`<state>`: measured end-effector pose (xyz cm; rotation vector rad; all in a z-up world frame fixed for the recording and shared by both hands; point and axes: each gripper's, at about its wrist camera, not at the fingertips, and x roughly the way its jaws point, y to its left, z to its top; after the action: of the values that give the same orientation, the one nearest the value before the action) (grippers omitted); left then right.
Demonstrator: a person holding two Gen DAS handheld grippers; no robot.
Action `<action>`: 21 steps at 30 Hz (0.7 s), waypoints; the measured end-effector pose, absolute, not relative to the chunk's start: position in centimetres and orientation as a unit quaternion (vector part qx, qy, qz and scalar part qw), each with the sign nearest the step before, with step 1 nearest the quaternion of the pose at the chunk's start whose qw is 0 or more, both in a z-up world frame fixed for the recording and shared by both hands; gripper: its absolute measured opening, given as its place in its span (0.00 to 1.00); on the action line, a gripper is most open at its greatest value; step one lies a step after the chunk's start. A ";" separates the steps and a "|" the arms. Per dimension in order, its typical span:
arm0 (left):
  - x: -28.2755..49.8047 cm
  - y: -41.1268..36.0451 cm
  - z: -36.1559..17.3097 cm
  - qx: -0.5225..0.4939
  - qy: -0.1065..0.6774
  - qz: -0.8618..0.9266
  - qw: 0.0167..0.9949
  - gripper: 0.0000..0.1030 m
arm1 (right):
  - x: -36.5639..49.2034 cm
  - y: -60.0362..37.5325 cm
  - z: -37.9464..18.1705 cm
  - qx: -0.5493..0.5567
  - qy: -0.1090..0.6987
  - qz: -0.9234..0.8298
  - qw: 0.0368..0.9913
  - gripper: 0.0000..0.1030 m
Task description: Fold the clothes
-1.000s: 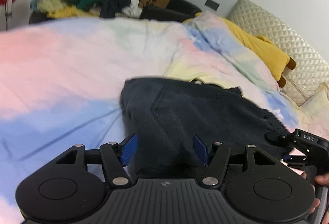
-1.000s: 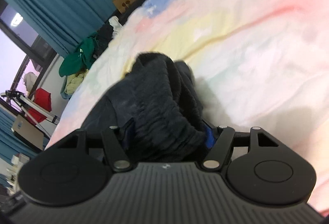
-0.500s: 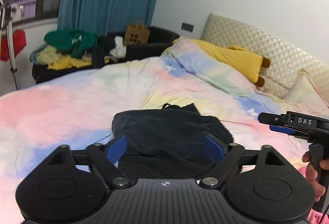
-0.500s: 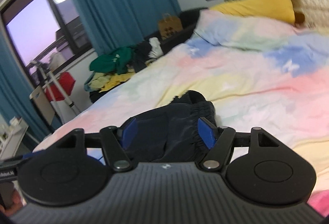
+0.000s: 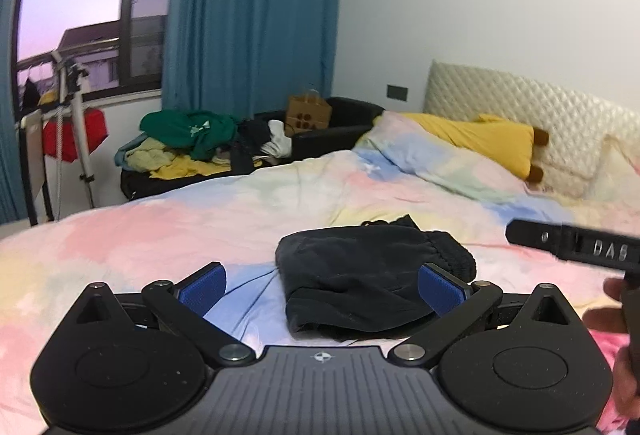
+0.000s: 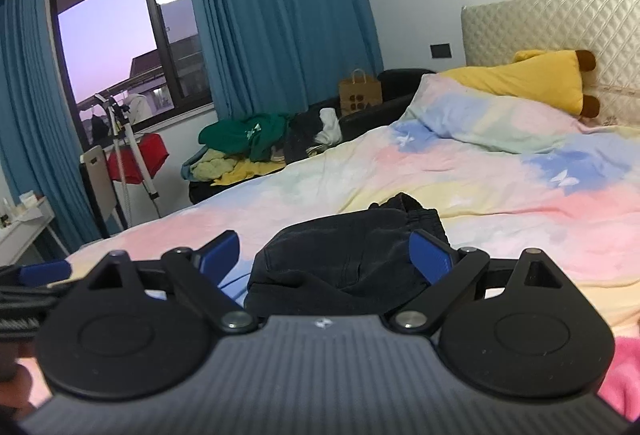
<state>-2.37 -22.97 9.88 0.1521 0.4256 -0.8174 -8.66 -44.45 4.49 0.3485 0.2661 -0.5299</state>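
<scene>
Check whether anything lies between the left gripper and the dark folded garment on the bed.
Nothing visible does. The left gripper is open, and only bare pastel duvet lies between its fingers and the dark folded garment.

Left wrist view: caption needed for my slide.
Open left gripper above a folded dark garment on the pastel duvet.

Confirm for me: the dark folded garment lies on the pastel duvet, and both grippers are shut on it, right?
Not quite. The dark folded garment does lie on the pastel duvet, but the left gripper and right gripper are open, fingers spread, as both wrist views show.
</scene>
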 end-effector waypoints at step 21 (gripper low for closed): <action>0.4 -17.7 3.2 0.067 0.242 -0.364 0.897 1.00 | -3.9 -37.0 -2.5 0.094 0.154 -0.288 0.940 0.91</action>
<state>0.41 -17.75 3.18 0.1384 0.5009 -0.7544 -3.92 -37.03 -2.53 0.1918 0.3139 -0.5885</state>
